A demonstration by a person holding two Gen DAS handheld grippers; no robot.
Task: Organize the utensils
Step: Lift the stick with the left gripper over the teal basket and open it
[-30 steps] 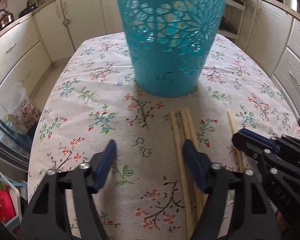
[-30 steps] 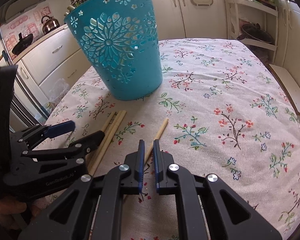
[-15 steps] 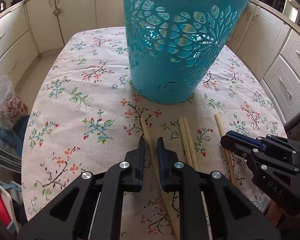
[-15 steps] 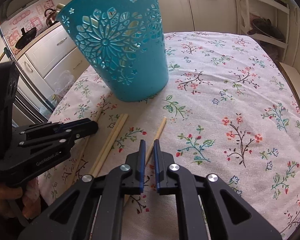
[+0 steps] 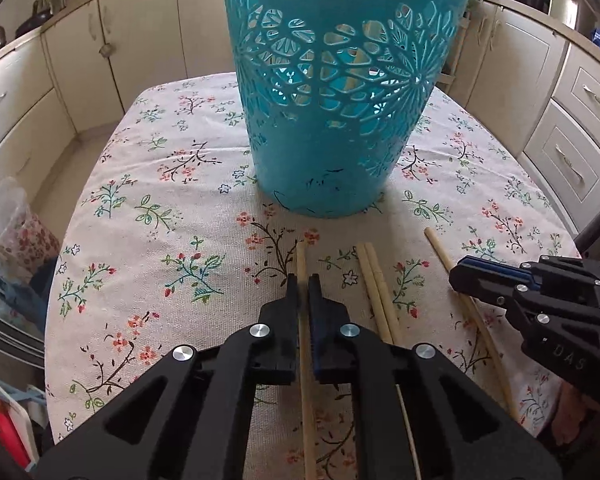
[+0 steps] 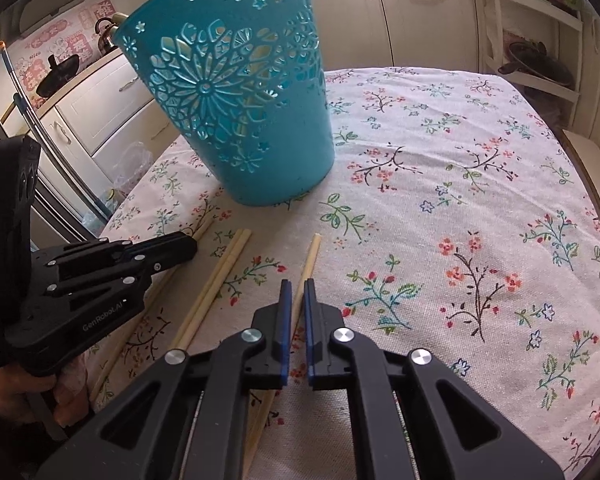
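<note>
Now one chopstick is clamped in each gripper.
Left gripper (image 5: 303, 282) and right gripper (image 6: 298, 286) are closed on chopsticks; lifting into the teal basket (image 5: 340, 92) seems required next.

— What's covering the surface (image 5: 148, 216)?

— A pale cloth (image 6: 480, 168) printed with small flowers and twigs, spread right across it.

— And on it?

— A teal openwork basket (image 5: 332, 92) stands upright toward the far side. In front of it lie four pale wooden chopsticks, all pointing roughly at the basket.

— Together?

— Two of them, the pair (image 5: 374, 280), lie side by side, touching. One single chopstick (image 5: 300, 258) lies to their left, another chopstick (image 5: 440, 246) apart on the right.
</note>
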